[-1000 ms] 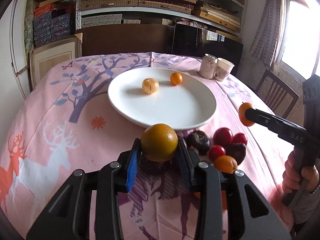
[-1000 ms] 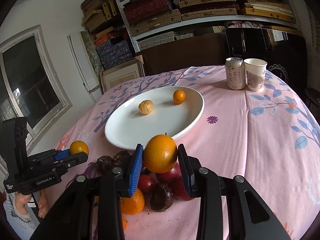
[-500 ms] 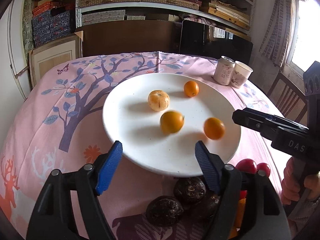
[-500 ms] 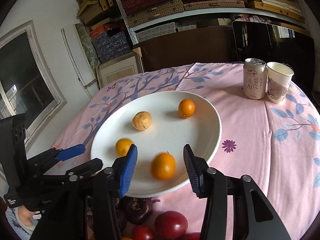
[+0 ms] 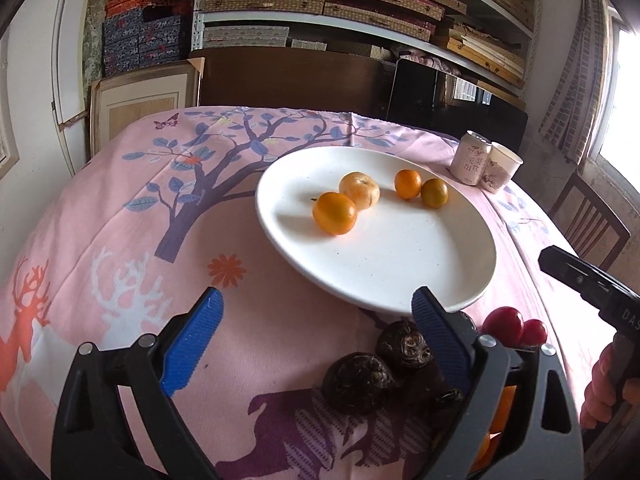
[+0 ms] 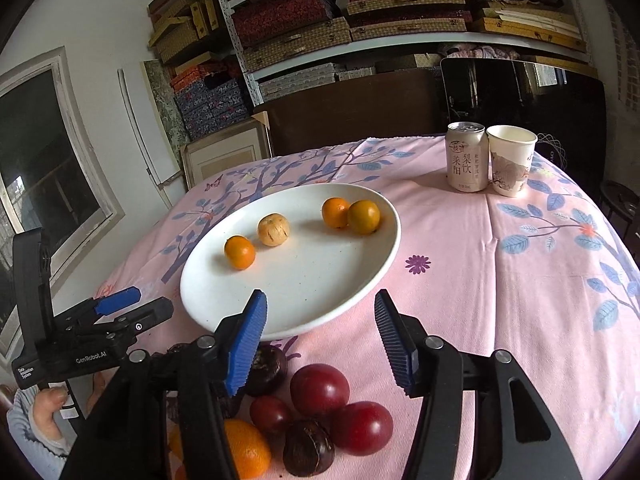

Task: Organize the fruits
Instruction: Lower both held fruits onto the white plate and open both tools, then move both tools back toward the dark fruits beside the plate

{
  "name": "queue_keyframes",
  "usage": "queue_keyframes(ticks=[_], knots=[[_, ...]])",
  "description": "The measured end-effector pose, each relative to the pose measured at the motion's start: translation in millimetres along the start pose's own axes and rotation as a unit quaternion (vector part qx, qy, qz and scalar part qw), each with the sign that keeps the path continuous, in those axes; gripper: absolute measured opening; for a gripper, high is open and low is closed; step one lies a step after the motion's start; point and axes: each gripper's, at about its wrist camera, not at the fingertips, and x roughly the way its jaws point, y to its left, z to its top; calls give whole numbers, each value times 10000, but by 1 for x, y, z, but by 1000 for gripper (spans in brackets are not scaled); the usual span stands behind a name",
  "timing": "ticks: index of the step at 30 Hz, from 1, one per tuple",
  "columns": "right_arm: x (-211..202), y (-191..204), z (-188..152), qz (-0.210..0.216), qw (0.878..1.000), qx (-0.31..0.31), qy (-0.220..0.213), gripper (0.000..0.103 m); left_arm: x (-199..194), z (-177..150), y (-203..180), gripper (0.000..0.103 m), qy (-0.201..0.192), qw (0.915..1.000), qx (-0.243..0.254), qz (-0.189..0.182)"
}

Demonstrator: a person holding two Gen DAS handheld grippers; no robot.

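A white plate [image 5: 400,272] [image 6: 320,300] holds three oranges [image 5: 334,213] [image 6: 239,252] and a pale yellow fruit [image 5: 359,190] [image 6: 273,229]. My left gripper [image 5: 320,340] is open and empty, just short of the plate's near rim. My right gripper [image 6: 320,340] is open and empty at the plate's near edge. A pile of dark wrinkled fruits [image 5: 358,382], red plums [image 6: 319,389] and an orange [image 6: 246,450] lies on the cloth below both grippers.
A drink can [image 6: 467,157] and a paper cup [image 6: 511,160] stand at the far right of the pink tablecloth [image 6: 520,280]. A wooden chair [image 5: 588,216] stands beside the table on the right. Shelves of boxes line the back wall.
Both grippers let go of their oranges onto the plate and pulled back toward the near rim. The two oranges rolled and came to rest among the other plate fruits.
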Motion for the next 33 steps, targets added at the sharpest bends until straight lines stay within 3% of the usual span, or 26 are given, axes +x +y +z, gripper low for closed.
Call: queue_keyframes(ticks=[4, 9, 13, 25, 31, 33], knots=[[-26, -9, -5, -52, 9990, 280, -350, 67, -8, -7, 11, 97, -47, 9996, -279, 9], [-41, -28, -10, 25, 9958, 741, -529, 68, -6, -13, 25, 97, 43, 9978, -666, 26], [-39, -28, -10, 78, 9961, 747, -468, 68, -5, -19, 31, 97, 122, 9967, -785, 171], [-42, -19, -14, 101, 9981, 453, -413, 69, -22, -26, 20, 97, 17, 9985, -466, 274], [-41, -18, -29, 112, 9997, 236, -26, 69, -25, -35, 9, 98, 222, 9995, -241, -5], [-41, -15, -36, 41, 9999, 122, 66, 69, -21, -37, 2, 98, 291, 9995, -58, 71]])
